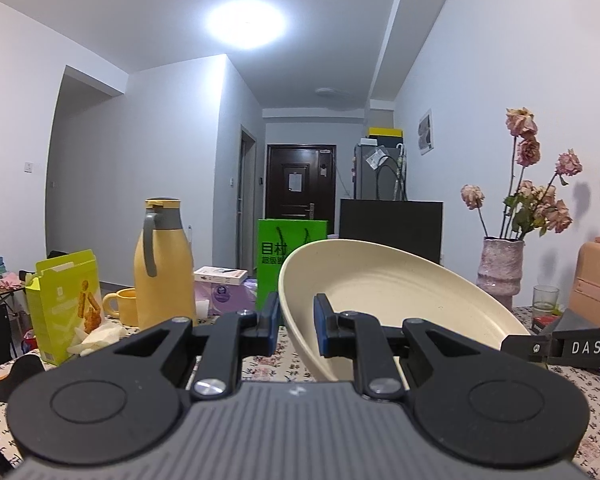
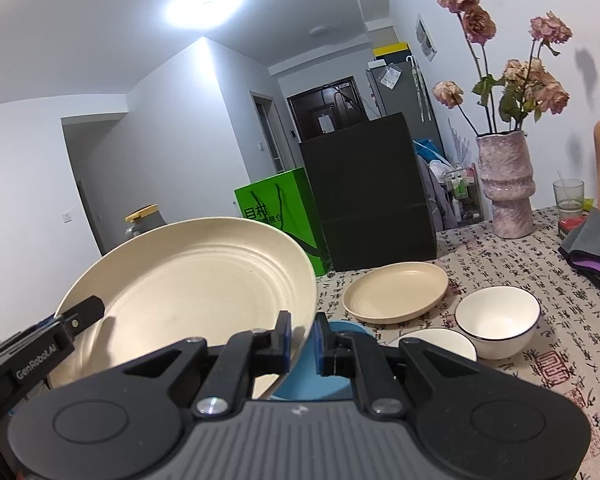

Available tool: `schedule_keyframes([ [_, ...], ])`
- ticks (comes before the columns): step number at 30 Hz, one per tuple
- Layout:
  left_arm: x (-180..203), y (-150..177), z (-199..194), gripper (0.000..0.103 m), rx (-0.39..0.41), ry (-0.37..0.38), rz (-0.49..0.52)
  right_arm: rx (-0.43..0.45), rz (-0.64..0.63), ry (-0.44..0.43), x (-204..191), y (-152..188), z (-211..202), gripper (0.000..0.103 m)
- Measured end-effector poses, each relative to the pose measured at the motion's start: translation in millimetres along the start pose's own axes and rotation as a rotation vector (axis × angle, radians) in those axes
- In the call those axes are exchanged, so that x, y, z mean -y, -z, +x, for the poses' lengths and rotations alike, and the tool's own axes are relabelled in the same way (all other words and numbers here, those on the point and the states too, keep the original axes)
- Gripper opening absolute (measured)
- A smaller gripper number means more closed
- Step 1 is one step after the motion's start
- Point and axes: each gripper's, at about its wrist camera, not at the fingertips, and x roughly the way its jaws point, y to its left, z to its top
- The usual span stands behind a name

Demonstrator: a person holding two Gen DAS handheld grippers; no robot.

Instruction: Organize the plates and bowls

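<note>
A large cream plate (image 1: 380,288) hangs tilted above the table, held at two opposite rims. My left gripper (image 1: 298,328) is shut on its left rim, and my right gripper (image 2: 304,338) is shut on the right rim of the same plate (image 2: 196,280). The left gripper's finger (image 2: 76,320) shows at the plate's far rim in the right wrist view. A second cream plate (image 2: 396,292) lies flat on the tablecloth beyond. To the right of it stand a black-rimmed white bowl (image 2: 496,320) and another white bowl (image 2: 436,344). A blue dish (image 2: 316,384) sits under my right gripper, mostly hidden.
A pink vase of dried roses (image 2: 506,184), a glass (image 2: 568,196) and folded grey-purple cloth (image 2: 592,248) stand at the right. A black bag (image 2: 368,196) and green bag (image 2: 280,208) are at the back. A yellow flask (image 1: 162,264), yellow mug (image 1: 120,306) and snack box (image 1: 66,304) stand left.
</note>
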Motion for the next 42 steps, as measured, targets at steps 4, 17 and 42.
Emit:
schedule_keyframes([
  [4,5.8,2.5,-2.0,0.018,-0.003,0.016,0.012,0.003,0.007,0.012,7.2,1.9,-6.0,0.011],
  [17,23.0,11.5,-4.5,0.018,-0.04,0.077,0.027,0.004,0.035,0.04,32.1,10.3,-20.7,0.011],
  [42,35.2,21.4,-5.5,0.018,-0.058,0.106,0.045,-0.001,0.06,0.057,48.5,20.7,-29.6,0.011],
])
